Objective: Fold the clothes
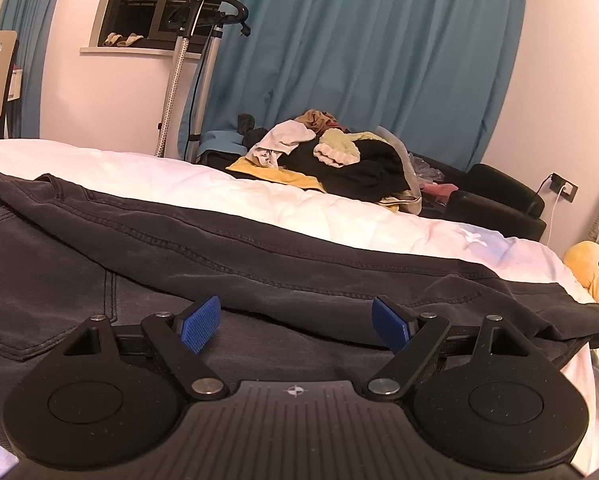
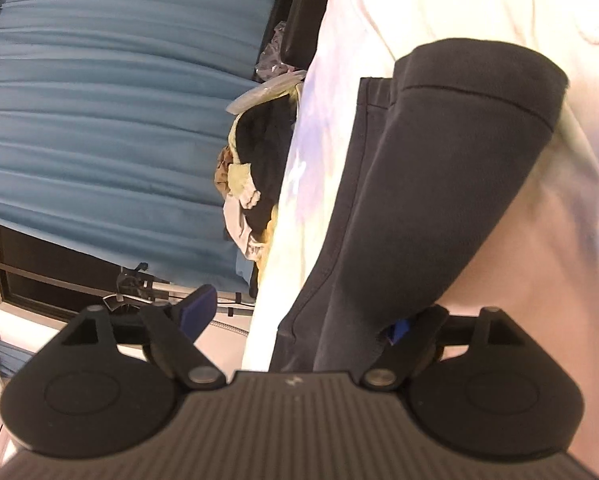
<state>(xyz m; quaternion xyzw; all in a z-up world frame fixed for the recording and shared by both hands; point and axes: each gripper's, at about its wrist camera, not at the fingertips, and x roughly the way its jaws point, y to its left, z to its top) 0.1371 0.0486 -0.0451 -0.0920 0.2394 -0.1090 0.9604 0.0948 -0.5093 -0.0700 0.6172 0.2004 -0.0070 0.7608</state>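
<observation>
Left gripper [image 1: 295, 324] fingers spread over dark trousers [image 1: 259, 256], long axis left-right on bed [image 1: 259, 196]

White walls [image 1: 111, 92] under warm indoor light; teal curtains [image 1: 371, 48] hang full length beside a dark window [image 1: 147, 0] with a white sill. A bed with a white sheet [image 1: 179, 176] fills the middle of the room. Beyond it stand a black armchair [image 1: 495, 196], a garment steamer stand [image 1: 203, 60] and a wall socket [image 1: 564, 189] with a cable plugged in.
</observation>
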